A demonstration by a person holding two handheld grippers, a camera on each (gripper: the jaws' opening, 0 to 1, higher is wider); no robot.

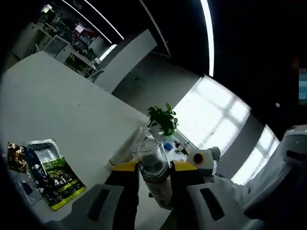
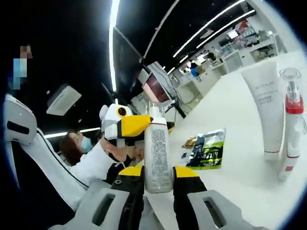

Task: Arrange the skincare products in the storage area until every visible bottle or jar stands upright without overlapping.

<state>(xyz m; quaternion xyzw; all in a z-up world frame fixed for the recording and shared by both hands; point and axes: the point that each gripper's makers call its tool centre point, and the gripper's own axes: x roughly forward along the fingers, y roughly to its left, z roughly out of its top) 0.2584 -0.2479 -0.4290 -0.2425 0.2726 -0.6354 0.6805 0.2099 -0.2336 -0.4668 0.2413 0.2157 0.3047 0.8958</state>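
A large office room with a dark ceiling crossed by bright strip lights surrounds a broad white worktop [image 1: 62, 105]; tall bright windows glow at 3 o'clock in the left gripper view, behind a small green potted plant [image 1: 163, 119] standing at the worktop's far edge. Most of the white surface lies bare from 9 to 12 o'clock in that view, its far edge running diagonally towards distant desks. A green and black flat sachet pack [image 1: 53, 173] lies at 8 o'clock near the near edge, well apart from everything else.

The left gripper [image 1: 154, 167] rises from 6 o'clock, its yellow-tipped black jaws closed against the sides of a white bottle with a clear plastic cap [image 1: 152, 160], held aloft and seen from its top end.

In the right gripper view the same bottle [image 2: 158, 148] shows its printed label, gripped between the right gripper [image 2: 158, 173] at its lower part and the left gripper [image 2: 125, 128], which reaches in from 9 o'clock and touches its upper part. Both sets of jaws are narrowed onto the bottle.

At 3 o'clock a tall white squeeze tube [image 2: 266, 108] stands cap-down, and just beside it a slim pump bottle with red bands [image 2: 290, 127] stands upright; the two look apart. The sachet pack [image 2: 207, 149] lies between them and the held bottle. Open worktop stretches beyond towards 1 o'clock.
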